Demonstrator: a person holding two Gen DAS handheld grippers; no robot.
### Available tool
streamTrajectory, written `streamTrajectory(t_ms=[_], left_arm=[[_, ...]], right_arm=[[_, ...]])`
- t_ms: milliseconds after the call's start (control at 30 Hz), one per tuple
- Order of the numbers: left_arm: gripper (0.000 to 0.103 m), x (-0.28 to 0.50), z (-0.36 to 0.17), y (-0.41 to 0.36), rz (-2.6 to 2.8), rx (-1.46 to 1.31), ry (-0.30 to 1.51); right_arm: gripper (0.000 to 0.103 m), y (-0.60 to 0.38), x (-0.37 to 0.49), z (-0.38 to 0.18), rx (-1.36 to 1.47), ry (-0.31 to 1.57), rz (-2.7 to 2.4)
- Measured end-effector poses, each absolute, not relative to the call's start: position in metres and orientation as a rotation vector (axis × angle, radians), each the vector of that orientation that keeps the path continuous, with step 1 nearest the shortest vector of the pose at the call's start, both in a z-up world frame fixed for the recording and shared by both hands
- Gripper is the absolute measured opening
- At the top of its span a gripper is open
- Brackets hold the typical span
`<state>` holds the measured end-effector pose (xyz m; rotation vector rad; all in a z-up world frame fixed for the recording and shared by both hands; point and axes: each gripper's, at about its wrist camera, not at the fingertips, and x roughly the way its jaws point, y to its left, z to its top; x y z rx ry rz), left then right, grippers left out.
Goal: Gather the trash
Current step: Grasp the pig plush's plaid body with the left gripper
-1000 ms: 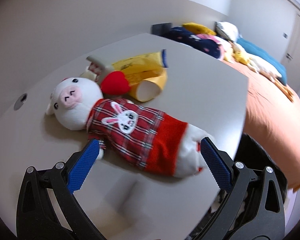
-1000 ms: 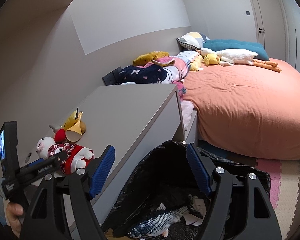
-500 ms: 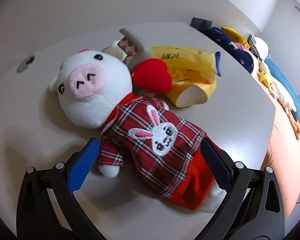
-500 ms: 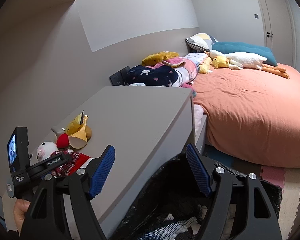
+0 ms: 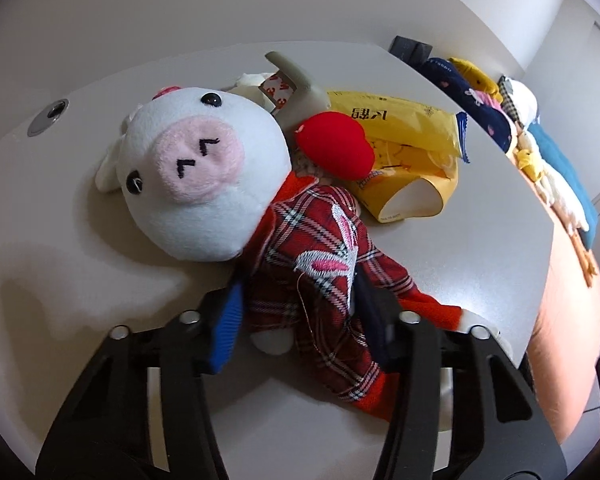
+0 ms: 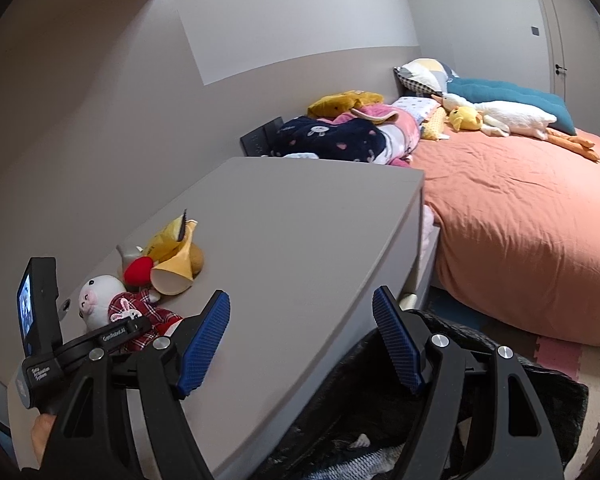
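A: Our left gripper just went from wide open to clamped on the plush pig — on the desk.

B: Yep, our right gripper hangs open, empty, above the trash bag — lift next, probably.

1 plush pig, 2 yellow bags
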<state>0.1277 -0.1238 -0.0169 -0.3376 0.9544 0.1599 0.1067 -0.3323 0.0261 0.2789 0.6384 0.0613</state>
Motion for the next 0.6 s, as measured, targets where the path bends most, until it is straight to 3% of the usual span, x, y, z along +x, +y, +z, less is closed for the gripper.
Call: streamTrajectory(t_ms=[600], left_arm=[[0.043,0.075,0.003,-0.046,0.273,-0.322,0.904]], right_arm=[[0.074,-0.238,0.139,0.029,0.204,0.68,0.219]])
